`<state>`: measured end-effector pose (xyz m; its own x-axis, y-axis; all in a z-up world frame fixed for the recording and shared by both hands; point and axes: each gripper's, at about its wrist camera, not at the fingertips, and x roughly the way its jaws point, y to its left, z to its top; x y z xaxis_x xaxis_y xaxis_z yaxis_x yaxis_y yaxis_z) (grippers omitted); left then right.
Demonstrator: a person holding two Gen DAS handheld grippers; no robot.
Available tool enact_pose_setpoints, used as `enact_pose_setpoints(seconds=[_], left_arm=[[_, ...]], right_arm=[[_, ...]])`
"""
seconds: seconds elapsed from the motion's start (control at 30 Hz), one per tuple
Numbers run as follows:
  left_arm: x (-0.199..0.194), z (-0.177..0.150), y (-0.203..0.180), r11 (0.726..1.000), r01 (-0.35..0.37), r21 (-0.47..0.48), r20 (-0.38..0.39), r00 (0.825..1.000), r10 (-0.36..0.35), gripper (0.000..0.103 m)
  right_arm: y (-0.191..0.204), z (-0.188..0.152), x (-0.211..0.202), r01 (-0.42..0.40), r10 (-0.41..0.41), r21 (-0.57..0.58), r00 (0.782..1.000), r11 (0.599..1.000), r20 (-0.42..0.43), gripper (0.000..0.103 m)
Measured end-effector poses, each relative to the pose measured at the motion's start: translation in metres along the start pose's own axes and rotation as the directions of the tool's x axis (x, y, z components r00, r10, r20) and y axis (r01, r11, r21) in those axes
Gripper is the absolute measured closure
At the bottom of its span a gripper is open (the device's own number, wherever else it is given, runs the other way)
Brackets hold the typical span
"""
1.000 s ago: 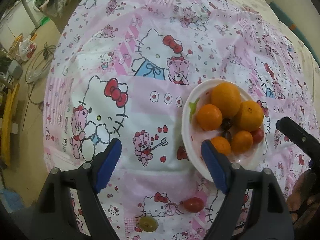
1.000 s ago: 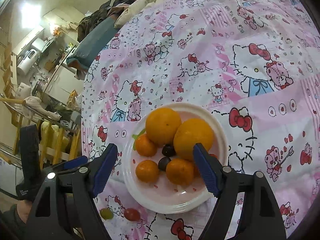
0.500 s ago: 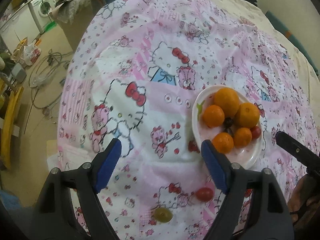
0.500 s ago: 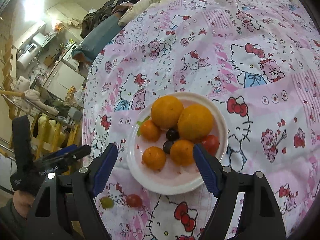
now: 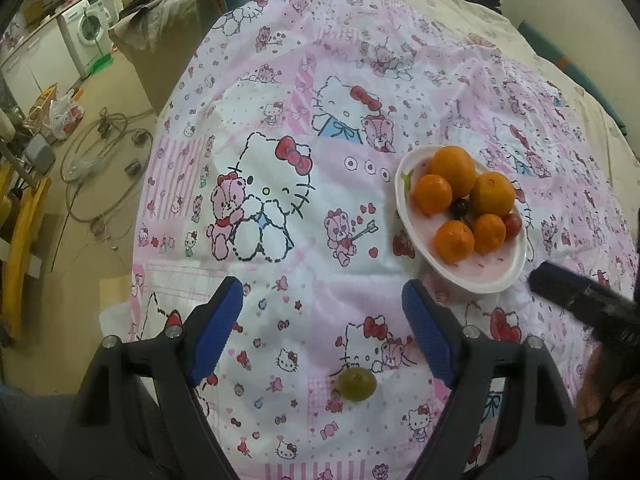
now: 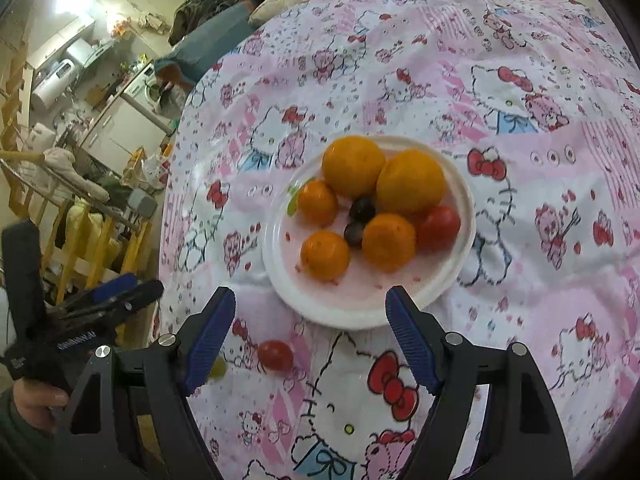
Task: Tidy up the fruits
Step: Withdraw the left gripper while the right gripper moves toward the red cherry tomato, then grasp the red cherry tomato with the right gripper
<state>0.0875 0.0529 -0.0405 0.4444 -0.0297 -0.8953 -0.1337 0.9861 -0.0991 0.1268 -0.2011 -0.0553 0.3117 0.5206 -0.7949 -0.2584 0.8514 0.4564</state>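
Hovering w/ jaws wide, nothing held: left gripper (image 5: 322, 326) & right gripper (image 6: 310, 330). Plate (image 6: 464, 200), ahead of both, already has oranges etc. Left to do: green grape (image 5: 357, 385) under left gripper, red tomato (image 6: 275, 355) just beside it.

A plate (image 6: 460, 272) sits on a cartoon-print tablecloth (image 6: 540, 300) spread over a table. In the right wrist view, two large oranges (image 6: 354, 166) lie side by side at the plate's far side, touching each other. Three mandarins (image 6: 325, 255) lie nearer: one at the left just before the left orange, two toward the near rim. Two dark grapes (image 6: 362, 209) sit in the middle, one behind the other, between the mandarins. A cherry tomato (image 6: 439, 227) rests at the plate's right, beside the right orange. Off the plate, near its front left rim, a second cherry tomato (image 6: 275, 355) lies on the cloth, with a green grape (image 5: 357, 385) just left of it.
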Motion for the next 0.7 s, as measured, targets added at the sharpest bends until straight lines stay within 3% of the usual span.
enact_pose_setpoints(seconds=[0.23,0.4,0.47,0.63,0.7], left_arm=[[-0.006,-0.005,-0.004,1.0,0.025,-0.004,0.011,1.0,-0.025,0.024],[-0.006,-0.004,-0.001,1.0,-0.003,-0.002,0.023,1.0,0.003,0.024],[-0.005,-0.004,0.001,0.999,-0.047,0.011,0.031,0.998,0.047,0.024],[0.0,-0.005,0.008,0.999,-0.047,-0.005,0.02,0.999,0.047,0.024],[0.003,-0.006,0.009,0.999,-0.046,-0.007,0.01,0.999,0.046,0.024]], right_arm=[[0.024,-0.026,0.038,0.043,-0.055,-0.116,0.994,0.992,-0.099,0.024],[0.038,-0.033,0.069,0.064,-0.098,-0.203,0.982,0.977,-0.16,0.029],[0.042,-0.035,0.077,0.072,-0.113,-0.224,0.978,0.972,-0.173,0.034],[0.05,-0.041,0.091,0.063,-0.123,-0.267,0.969,0.962,-0.213,0.041],[0.052,-0.044,0.093,0.066,-0.13,-0.286,0.969,0.956,-0.212,0.052]])
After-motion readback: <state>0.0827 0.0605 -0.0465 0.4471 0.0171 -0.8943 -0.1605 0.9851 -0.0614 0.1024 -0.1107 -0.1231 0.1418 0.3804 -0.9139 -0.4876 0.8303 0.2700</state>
